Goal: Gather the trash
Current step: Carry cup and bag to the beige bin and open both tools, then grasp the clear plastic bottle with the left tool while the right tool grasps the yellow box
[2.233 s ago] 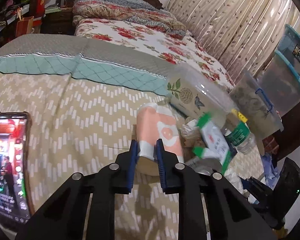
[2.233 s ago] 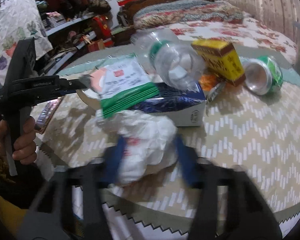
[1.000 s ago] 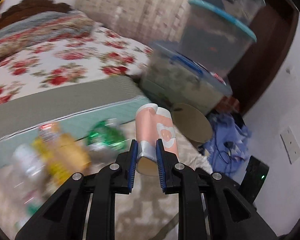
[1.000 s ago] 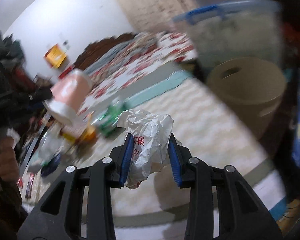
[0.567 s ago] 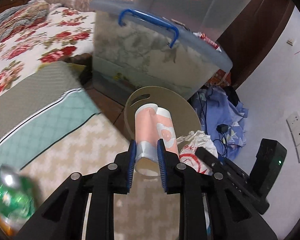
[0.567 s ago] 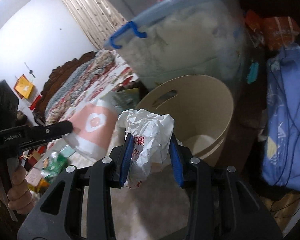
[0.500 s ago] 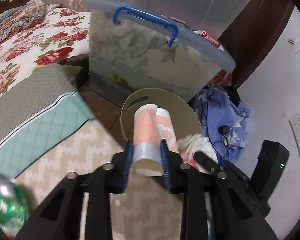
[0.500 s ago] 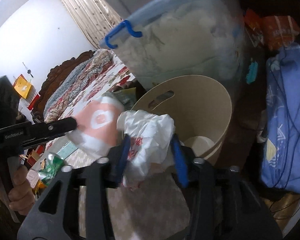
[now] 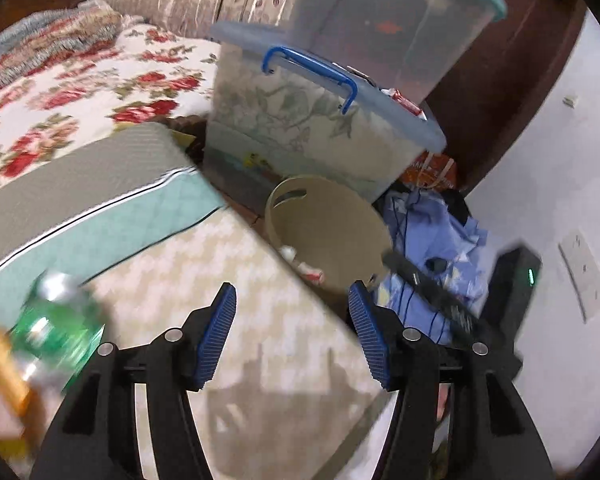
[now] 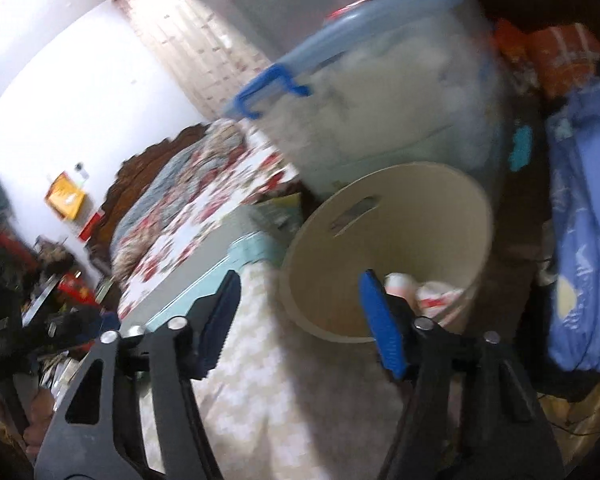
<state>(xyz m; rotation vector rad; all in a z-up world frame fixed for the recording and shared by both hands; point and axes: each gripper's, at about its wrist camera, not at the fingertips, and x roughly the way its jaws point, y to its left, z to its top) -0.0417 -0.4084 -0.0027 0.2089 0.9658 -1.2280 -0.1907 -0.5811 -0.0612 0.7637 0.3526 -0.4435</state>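
Note:
A beige round trash bin (image 9: pixel 332 216) stands on the floor past the bed's corner; it also shows in the right wrist view (image 10: pixel 404 216). Inside it lie the pink cup and the crumpled white bag (image 10: pixel 432 294), also seen in the left wrist view (image 9: pixel 304 264). My left gripper (image 9: pixel 292 320) is open and empty above the bed edge, short of the bin. My right gripper (image 10: pixel 300 312) is open and empty beside the bin's near rim. A green can (image 9: pixel 56 320) lies blurred on the bed at left.
Stacked clear storage boxes with blue handles (image 9: pixel 312 120) stand behind the bin. Blue clothes and cables (image 9: pixel 440 236) lie on the floor to its right. The zigzag bedspread (image 9: pixel 228 280) fills the foreground. More trash (image 9: pixel 4 392) lies at the far left.
Both grippers opened over the bin. The pink cup and the white bag dropped from the jaws into the bin. Both views are blurred by motion.

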